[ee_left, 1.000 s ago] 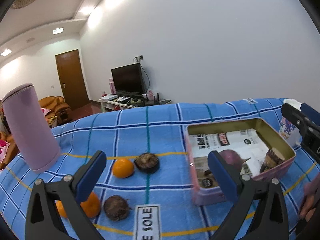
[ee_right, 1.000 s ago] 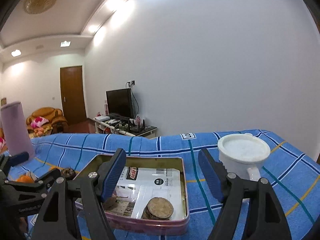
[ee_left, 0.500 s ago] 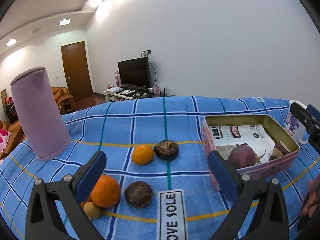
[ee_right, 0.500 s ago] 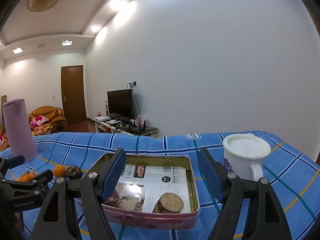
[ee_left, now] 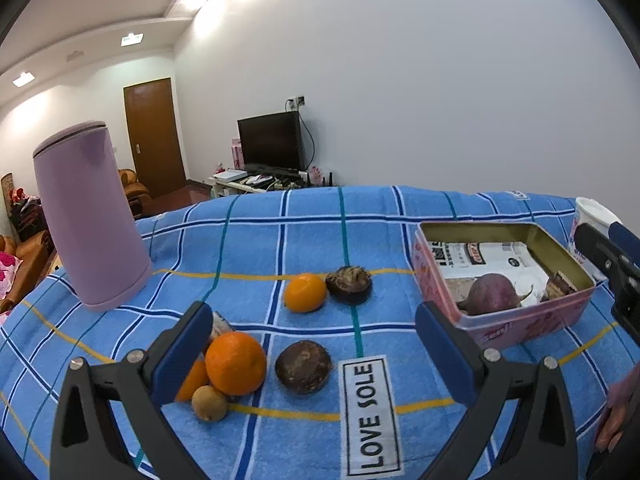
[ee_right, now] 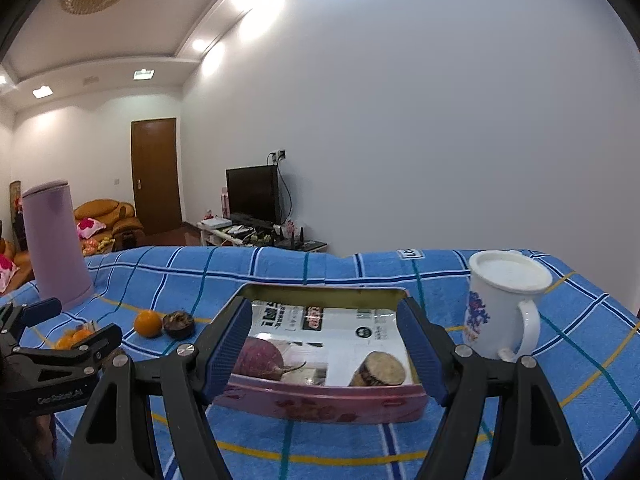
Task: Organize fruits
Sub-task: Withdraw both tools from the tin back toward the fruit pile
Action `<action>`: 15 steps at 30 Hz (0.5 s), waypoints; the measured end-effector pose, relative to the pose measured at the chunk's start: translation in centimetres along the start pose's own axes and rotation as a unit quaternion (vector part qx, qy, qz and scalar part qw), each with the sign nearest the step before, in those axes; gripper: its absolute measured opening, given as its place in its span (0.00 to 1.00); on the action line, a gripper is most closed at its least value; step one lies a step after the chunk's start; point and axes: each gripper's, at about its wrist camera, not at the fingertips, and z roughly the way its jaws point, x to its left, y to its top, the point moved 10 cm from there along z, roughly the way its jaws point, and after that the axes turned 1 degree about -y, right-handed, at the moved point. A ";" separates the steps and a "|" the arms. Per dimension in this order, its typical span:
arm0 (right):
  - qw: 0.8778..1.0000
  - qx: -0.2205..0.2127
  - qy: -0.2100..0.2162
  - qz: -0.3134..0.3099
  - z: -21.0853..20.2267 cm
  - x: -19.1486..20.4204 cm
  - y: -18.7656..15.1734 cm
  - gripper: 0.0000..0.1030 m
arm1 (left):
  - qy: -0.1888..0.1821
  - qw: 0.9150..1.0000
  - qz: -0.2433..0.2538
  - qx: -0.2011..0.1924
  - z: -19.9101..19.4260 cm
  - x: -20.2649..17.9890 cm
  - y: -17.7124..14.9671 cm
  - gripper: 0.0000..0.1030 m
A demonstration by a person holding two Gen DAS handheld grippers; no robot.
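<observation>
Two grippers are in my hands, both with jaws spread and nothing between the pads. My left gripper [ee_left: 316,344] hangs above the loose fruit on the blue checked cloth [ee_left: 260,240]: a large orange [ee_left: 236,364] just beside its left pad, a dark round fruit [ee_left: 303,367] next to that, and a small orange [ee_left: 305,293] touching another dark fruit [ee_left: 349,284] farther back. My right gripper [ee_right: 324,344] faces the pink tin [ee_right: 320,400], which holds a purple root [ee_right: 258,358] and a cut brown piece [ee_right: 380,368].

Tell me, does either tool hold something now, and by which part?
Nothing is held. The left tool and the right tool are both open, with no fruit between the fingers.
</observation>
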 end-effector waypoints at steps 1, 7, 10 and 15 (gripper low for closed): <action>1.000 0.000 0.002 0.000 0.0 0.3 0.1 0.74 | 0.002 1.000 0.000 0.002 0.0 0.2 -0.1 1.00; 0.999 0.024 0.021 0.016 0.8 2.2 -0.5 0.74 | 0.014 1.000 -0.002 0.011 0.3 1.8 -0.5 1.00; 0.999 0.034 0.035 0.016 1.1 3.8 -0.9 0.74 | 0.020 1.000 -0.003 0.013 0.3 2.6 -0.6 1.00; 0.998 0.038 0.048 0.010 1.3 6.0 -1.1 0.74 | 0.033 0.999 0.003 0.014 0.4 4.2 -0.7 1.00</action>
